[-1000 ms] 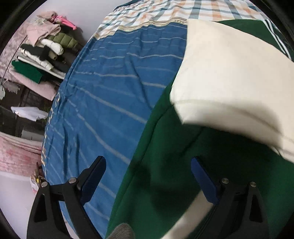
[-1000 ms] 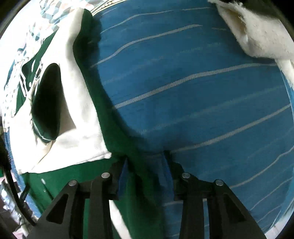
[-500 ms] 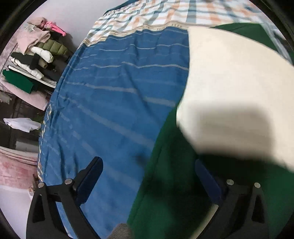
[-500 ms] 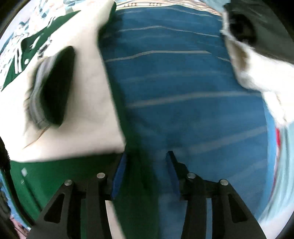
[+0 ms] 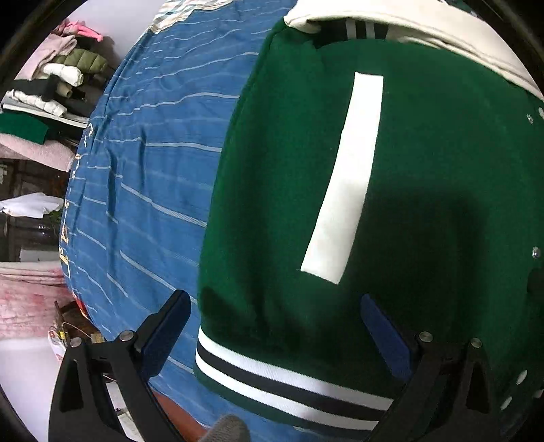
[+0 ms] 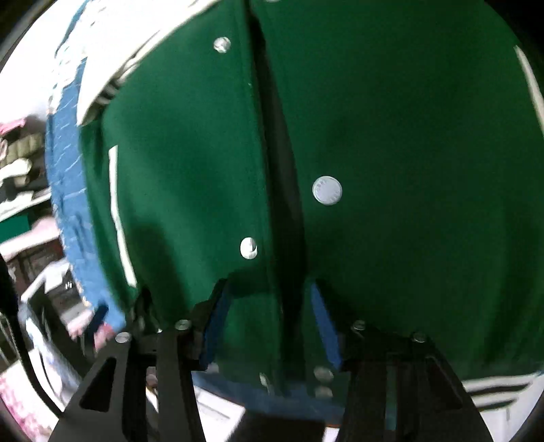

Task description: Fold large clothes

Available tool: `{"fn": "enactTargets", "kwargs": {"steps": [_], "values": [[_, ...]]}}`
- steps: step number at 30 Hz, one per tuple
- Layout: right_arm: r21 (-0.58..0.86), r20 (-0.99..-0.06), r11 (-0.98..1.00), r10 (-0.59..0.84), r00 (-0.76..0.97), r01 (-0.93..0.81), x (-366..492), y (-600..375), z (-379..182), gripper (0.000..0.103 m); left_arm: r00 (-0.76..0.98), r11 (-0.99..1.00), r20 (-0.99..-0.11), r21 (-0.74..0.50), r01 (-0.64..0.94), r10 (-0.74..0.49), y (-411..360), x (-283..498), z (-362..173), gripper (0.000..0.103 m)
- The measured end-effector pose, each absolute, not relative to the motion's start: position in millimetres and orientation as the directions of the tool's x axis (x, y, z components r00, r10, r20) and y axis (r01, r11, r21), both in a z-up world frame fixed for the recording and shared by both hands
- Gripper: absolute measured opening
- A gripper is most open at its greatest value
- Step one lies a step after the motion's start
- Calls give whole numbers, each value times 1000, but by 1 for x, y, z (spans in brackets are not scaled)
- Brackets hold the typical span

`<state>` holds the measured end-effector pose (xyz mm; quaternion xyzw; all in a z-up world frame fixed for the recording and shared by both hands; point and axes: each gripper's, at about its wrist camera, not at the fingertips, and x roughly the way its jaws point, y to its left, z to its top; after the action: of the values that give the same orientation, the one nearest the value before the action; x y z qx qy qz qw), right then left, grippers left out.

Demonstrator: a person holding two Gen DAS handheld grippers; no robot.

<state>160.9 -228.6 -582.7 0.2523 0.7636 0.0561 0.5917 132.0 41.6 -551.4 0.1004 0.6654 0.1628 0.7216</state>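
Through the left wrist camera, you are holding the left gripper (image 5: 272,326) with its jaws spread wide over the lower hem of the green varsity jacket (image 5: 425,176); the blue pads are pinching nothing. The jacket is lying front-up on the blue striped bedsheet (image 5: 149,176), its white pocket strip (image 5: 343,176) running upward and its striped hem band (image 5: 285,380) sitting at the near edge of the bed. Cream sleeve fabric (image 5: 425,23) is showing along the jacket's far side. A pile of folded clothes (image 5: 47,88) is resting on shelves beyond the bed, at the left.

Through the right wrist camera, you are keeping the right gripper (image 6: 268,323) partly parted above the jacket's front opening (image 6: 282,190), near the hem. Green fabric is filling the gap between the pads, but the picture is blurred and I cannot tell whether they are pinching it. Silver snap buttons (image 6: 327,190) are lining both sides of the opening.
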Motion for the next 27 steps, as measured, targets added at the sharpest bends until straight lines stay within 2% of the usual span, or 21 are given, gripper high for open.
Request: {"fn": "enactTargets", "kwargs": {"steps": [4, 7, 9, 11, 13, 16, 20, 24, 27], "values": [[274, -948, 925, 306, -89, 263, 164, -238, -547, 6, 86, 941, -941, 315, -126, 327, 45, 133, -531, 103], [265, -920, 934, 319, -228, 239, 161, -244, -559, 7, 86, 941, -942, 310, -138, 323, 47, 133, -522, 103], [278, -904, 923, 345, -254, 264, 164, -247, -554, 19, 85, 942, -945, 302, -147, 317, 48, 135, -515, 103], [283, -913, 923, 343, -222, 261, 170, -259, -534, 47, 114, 940, -940, 304, -155, 323, 48, 142, -503, 103], [283, -929, 917, 335, -156, 282, 179, -282, -506, 56, 165, 938, -927, 316, -145, 337, 41, 154, -494, 103], [263, -950, 907, 303, -76, 330, 194, -323, -477, 57, 239, 924, -893, 366, -109, 382, 21, 178, -495, 103], [142, -986, 924, 162, -26, 356, 216, -403, -459, 57, 304, 882, -831, 463, -89, 466, -7, 220, -528, 103], [50, -998, 947, 59, -17, 318, 243, -456, -476, 57, 235, 859, -830, 510, -45, 505, -17, 256, -588, 103], [23, -1000, 967, 26, -9, 255, 270, -488, -501, 57, 246, 870, -834, 476, -129, 493, -10, 264, -588, 103]]}}
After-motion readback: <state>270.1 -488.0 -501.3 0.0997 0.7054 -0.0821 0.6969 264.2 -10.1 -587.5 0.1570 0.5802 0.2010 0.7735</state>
